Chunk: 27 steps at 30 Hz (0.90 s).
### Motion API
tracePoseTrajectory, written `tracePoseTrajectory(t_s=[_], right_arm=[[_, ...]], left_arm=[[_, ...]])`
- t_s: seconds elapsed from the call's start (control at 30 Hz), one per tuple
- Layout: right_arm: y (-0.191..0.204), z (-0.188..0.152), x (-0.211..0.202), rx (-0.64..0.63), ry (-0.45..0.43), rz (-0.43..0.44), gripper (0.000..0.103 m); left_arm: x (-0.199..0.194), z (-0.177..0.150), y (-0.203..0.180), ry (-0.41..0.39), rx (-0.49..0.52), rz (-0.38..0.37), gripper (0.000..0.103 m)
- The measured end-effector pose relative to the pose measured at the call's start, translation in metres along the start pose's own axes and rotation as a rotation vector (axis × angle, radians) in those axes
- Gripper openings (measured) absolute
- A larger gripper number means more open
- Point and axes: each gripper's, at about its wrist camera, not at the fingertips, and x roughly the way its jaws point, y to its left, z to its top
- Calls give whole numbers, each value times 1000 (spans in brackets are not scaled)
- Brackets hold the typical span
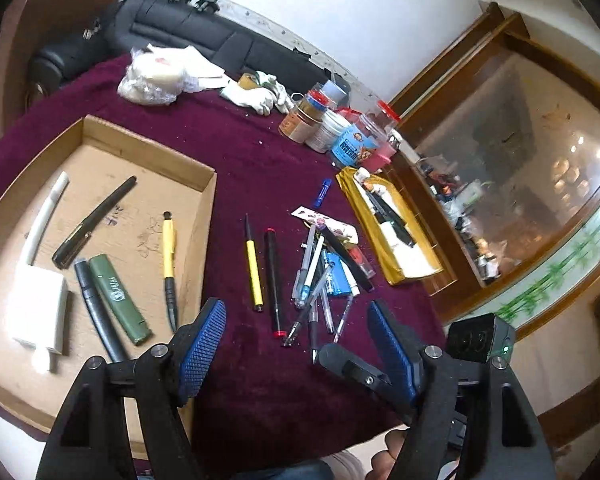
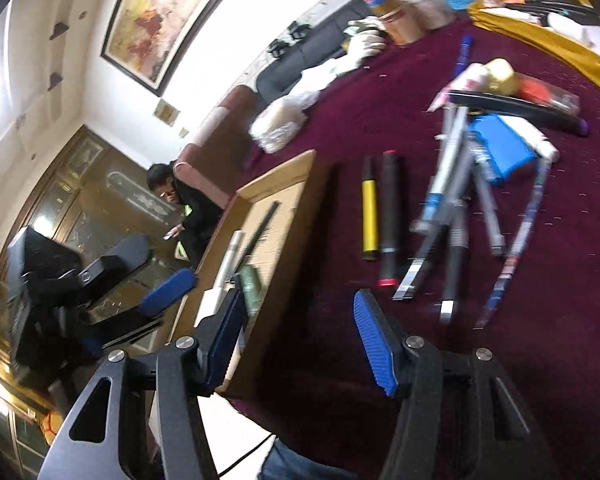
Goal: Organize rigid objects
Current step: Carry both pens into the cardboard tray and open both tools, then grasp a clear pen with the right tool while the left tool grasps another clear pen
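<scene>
Two grippers, both jaws spread wide, nothing held.
Left gripper (image 1: 292, 340) hangs over the maroon cloth (image 1: 236, 148), cardboard tray (image 1: 204, 216) just beside it on one side, right gripper (image 2: 296, 336) low on the other. Nearest loose items: yellow pen (image 1: 254, 272) and black red-tipped marker (image 1: 274, 280), side by side, apart. Beyond them a heap of clear pens (image 1: 320, 280), overlapping. Tray holds a green case (image 1: 118, 296), yellow-black pen (image 1: 169, 264), white adapter (image 1: 40, 312). Farther back: gold box (image 1: 392, 268), then jars (image 1: 332, 128).
</scene>
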Motion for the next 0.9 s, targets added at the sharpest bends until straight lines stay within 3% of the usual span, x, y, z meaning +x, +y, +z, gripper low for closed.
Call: tracePoseTrajectory(t_s=[0.1,0.17,0.23,0.47,0.67,0.8,0.9], right_arm=[[-12,1,-5,3,-18,-69,64],[-19,1,-4,14,-2,-77,64],[-28,-3,-6,28,27,-78,64],[-47,-1,-21,1,0,-203,63],[-62,13,-16,31,-1,-302,42],[-76,26,-1,84,2,-431,13],[-77,38,8,100,-28,-508,12]], left_arm=[[17,-11,-19,84,97,-13,77],[24,-18,-23,98,144,9,77],[35,-26,-21,116,157,71,77],[63,-36,-13,166,184,126,76],[76,-32,-15,170,223,136,75],[79,-33,-13,172,236,165,71],[78,-34,-12,170,237,167,71]])
